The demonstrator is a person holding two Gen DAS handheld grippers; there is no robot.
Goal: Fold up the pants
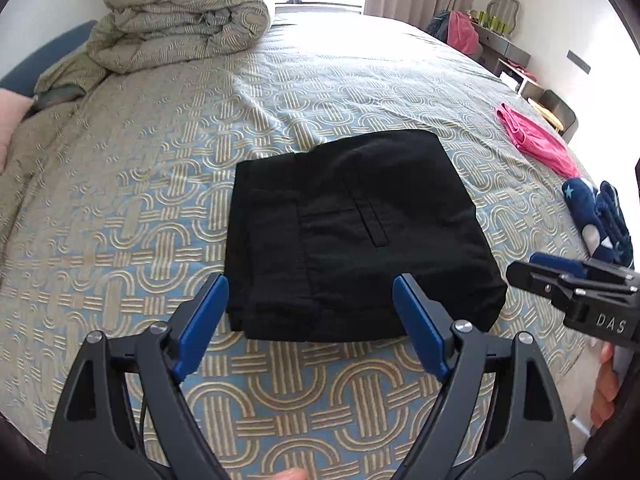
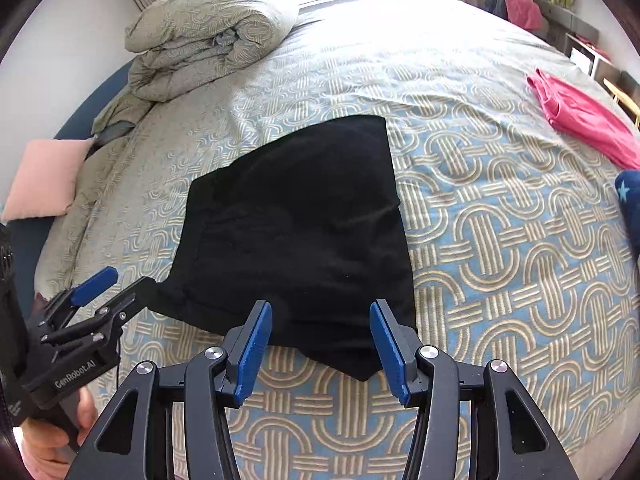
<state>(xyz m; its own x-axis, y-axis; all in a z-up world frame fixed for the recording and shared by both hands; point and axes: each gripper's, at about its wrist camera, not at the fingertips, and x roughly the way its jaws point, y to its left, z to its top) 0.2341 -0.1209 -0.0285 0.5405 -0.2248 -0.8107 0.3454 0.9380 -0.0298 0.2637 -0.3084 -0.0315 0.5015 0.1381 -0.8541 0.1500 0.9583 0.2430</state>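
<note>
The black pants [image 1: 352, 236] lie folded into a compact rectangle in the middle of the patterned bedspread [image 1: 160, 200]; they also show in the right wrist view [image 2: 296, 232]. My left gripper [image 1: 310, 286] is open and empty, just above the pants' near edge. My right gripper [image 2: 320, 312] is open and empty over the pants' near right corner. The right gripper also shows at the right edge of the left wrist view [image 1: 536, 268]. The left gripper shows at the lower left of the right wrist view [image 2: 116, 284], beside the pants' left corner.
A rolled duvet [image 1: 180, 20] lies at the bed's far left. A pink garment [image 1: 532, 140] and a navy star-patterned garment [image 1: 600, 216] lie at the bed's right edge. A pink pillow [image 2: 48, 176] sits at the left. A desk [image 1: 500, 40] stands by the far wall.
</note>
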